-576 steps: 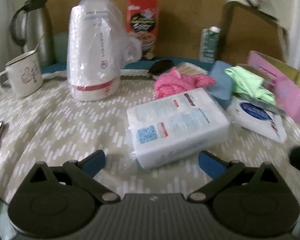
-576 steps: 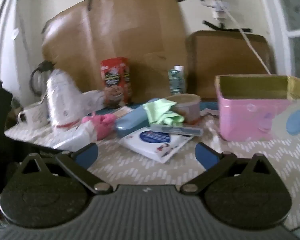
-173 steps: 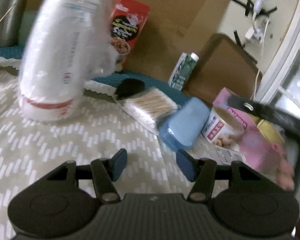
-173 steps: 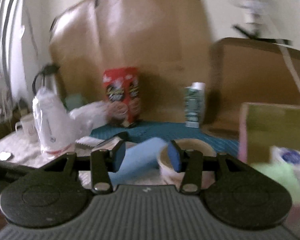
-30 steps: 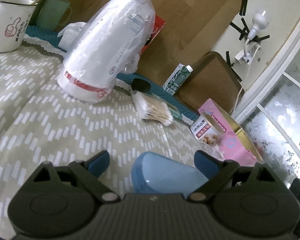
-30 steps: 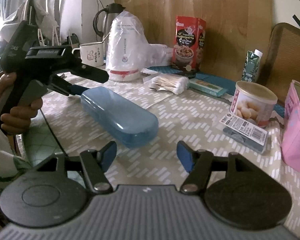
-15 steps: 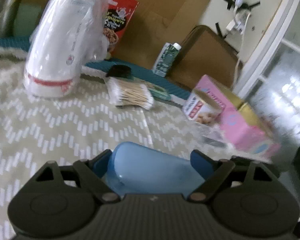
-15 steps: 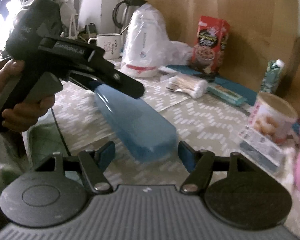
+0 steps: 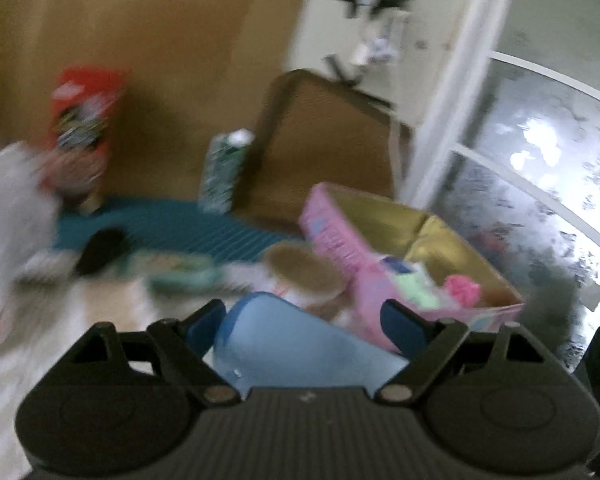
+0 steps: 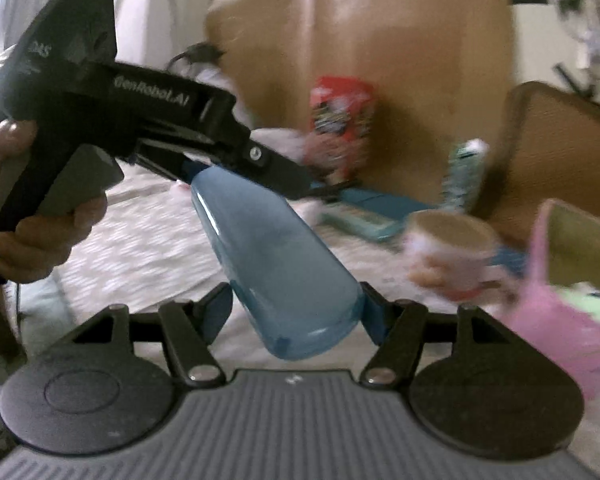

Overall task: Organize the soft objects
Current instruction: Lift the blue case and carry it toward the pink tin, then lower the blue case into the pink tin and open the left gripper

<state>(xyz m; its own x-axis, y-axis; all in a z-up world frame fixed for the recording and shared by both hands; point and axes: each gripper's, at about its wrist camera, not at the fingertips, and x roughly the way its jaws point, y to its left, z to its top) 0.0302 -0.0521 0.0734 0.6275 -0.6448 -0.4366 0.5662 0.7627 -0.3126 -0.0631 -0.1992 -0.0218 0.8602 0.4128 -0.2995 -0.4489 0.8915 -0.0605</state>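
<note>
1. The pink box (image 9: pixel 336 236) sits at the far right of the desk (image 10: pixel 148 224). It already has soft things in it: a green cloth (image 9: pixel 418 294) and a pink fluffy thing (image 9: pixel 462 287).
2. So I think a big part of the tidying is done.
3. The blue case (image 10: pixel 276 256) is up in the air, above the desk and just left of the pink box. It looks like it is going to the box next, but it is not in yet.
4. The left tool (image 9: pixel 300 320) holds one end of the blue case. Its two fingers are set wide and press on the sides of the case.
5. The right tool (image 10: pixel 296 310) is at the other end. Its fingers are open about as wide as the case. The right finger seems to touch it. I cannot tell if this tool is squeezing.
6. A round tub (image 10: pixel 452 250) and other things are on the desk too. The pictures are blurry.
</note>
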